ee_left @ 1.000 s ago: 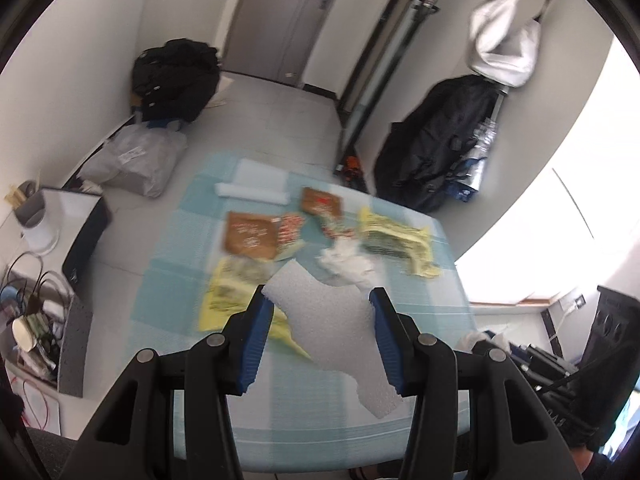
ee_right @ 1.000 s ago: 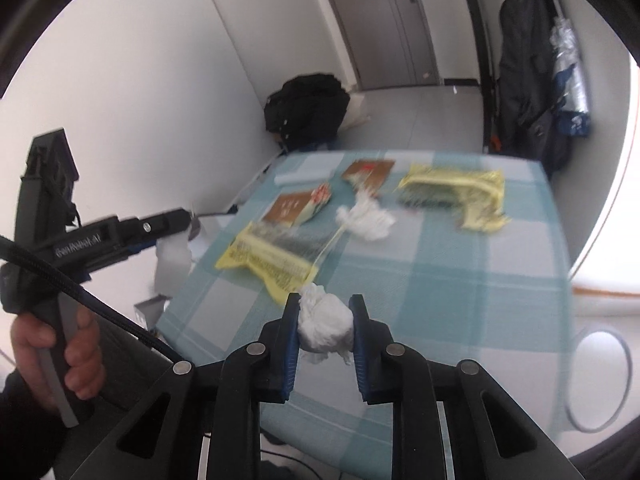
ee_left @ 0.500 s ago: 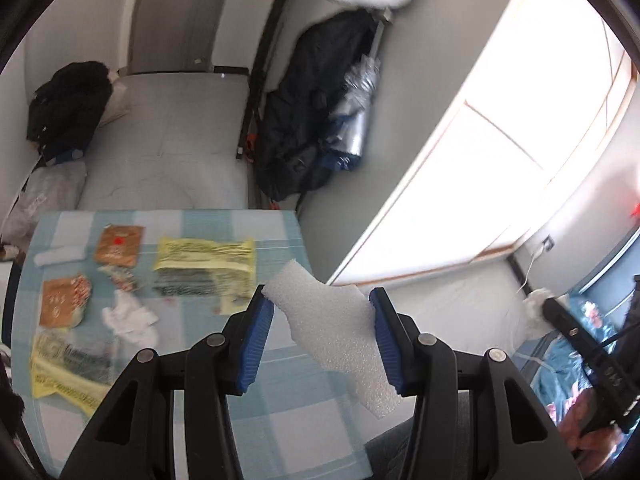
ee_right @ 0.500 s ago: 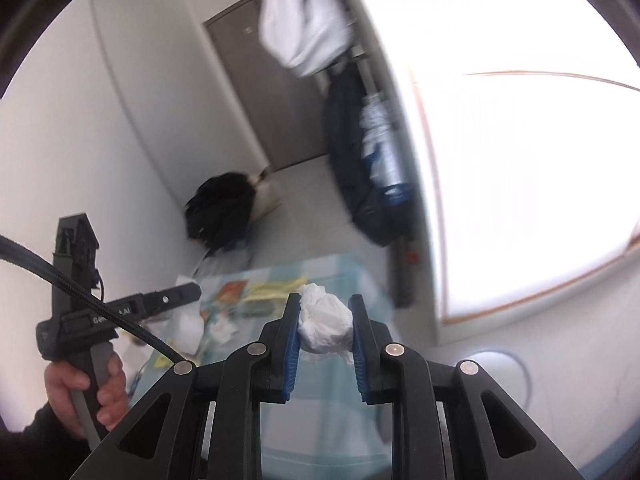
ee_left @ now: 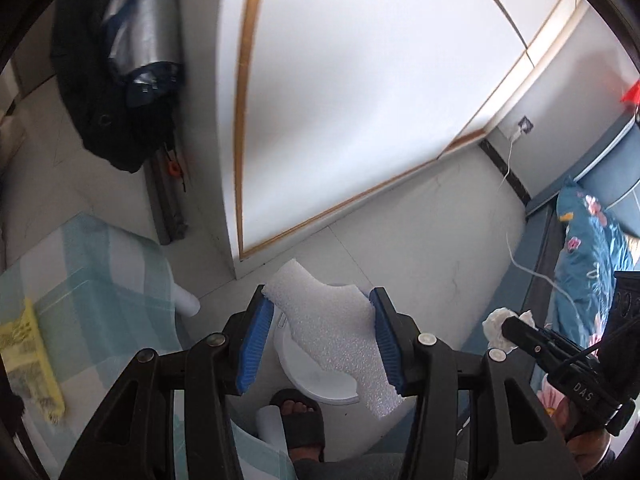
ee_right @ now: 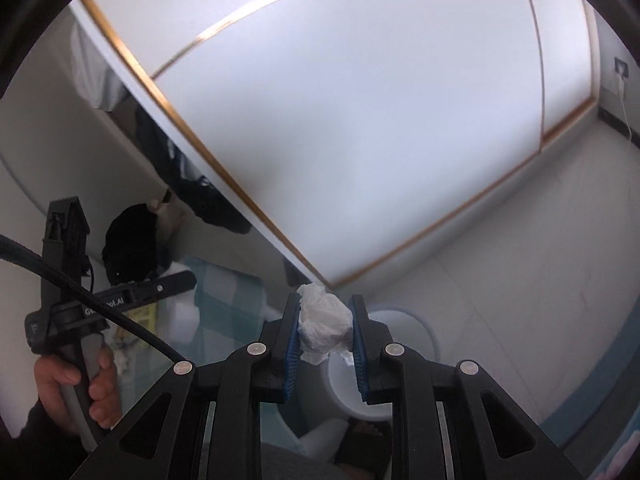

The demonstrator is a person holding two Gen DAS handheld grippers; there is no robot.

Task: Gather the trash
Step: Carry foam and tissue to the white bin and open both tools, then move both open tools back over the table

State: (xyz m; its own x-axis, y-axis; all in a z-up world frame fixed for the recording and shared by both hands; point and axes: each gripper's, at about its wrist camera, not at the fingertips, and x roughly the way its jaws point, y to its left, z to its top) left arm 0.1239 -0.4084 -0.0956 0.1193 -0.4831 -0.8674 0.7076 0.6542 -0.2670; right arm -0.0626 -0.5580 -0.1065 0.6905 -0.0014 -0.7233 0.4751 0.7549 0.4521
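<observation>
I observe my left gripper point(ee_left: 322, 344) clenched on a white foam sheet point(ee_left: 332, 336), held above the white bin point(ee_left: 316, 380) on the floor; my right gripper point(ee_right: 325, 344) is clenched on a crumpled tissue wad point(ee_right: 323, 325), also over the bin point(ee_right: 404, 320); the checked table point(ee_left: 88, 280) lies to the left.

Right gripper point(ee_left: 576, 372) body, left wrist view: white letters "DAS". Left gripper point(ee_right: 108, 300) body, right wrist view: partly hidden lettering, not legible.

Foam sheet point(ee_left: 336, 336) above bin point(ee_left: 316, 376), table point(ee_left: 92, 280) to its left.
</observation>
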